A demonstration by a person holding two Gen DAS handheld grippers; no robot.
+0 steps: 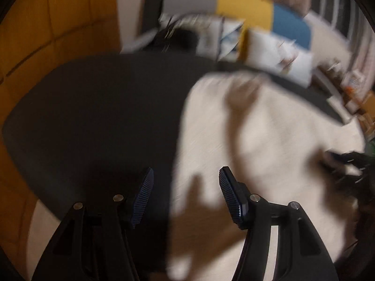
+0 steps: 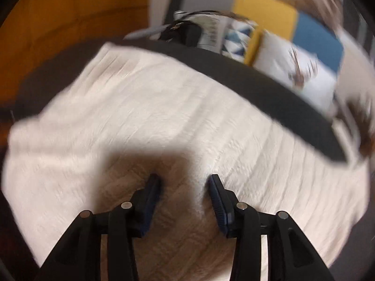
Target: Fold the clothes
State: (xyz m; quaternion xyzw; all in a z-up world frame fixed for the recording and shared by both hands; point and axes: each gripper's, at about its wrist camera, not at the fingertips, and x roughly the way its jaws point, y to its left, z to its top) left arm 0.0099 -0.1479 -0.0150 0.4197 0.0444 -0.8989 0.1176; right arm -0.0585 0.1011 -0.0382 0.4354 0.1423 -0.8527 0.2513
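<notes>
cream knit garment [image 2: 164, 107] spread broad and mostly flat on the dark table [image 1: 93, 107], one long crease showing; fits either a half-made fold or a laid-out start. left gripper [image 1: 186, 196] and right gripper [image 2: 185, 199] both spread wide, holding nothing. cushions [image 2: 304, 35] beyond the far edge, clear of the work.

The garment [image 2: 164, 107] lies on the table [image 1: 93, 107], cushions [image 2: 293, 37] seemingly behind.

Both wrist views look steeply down, close over the cream garment [image 1: 269, 140] on the shared dark table [image 2: 269, 93]
</notes>
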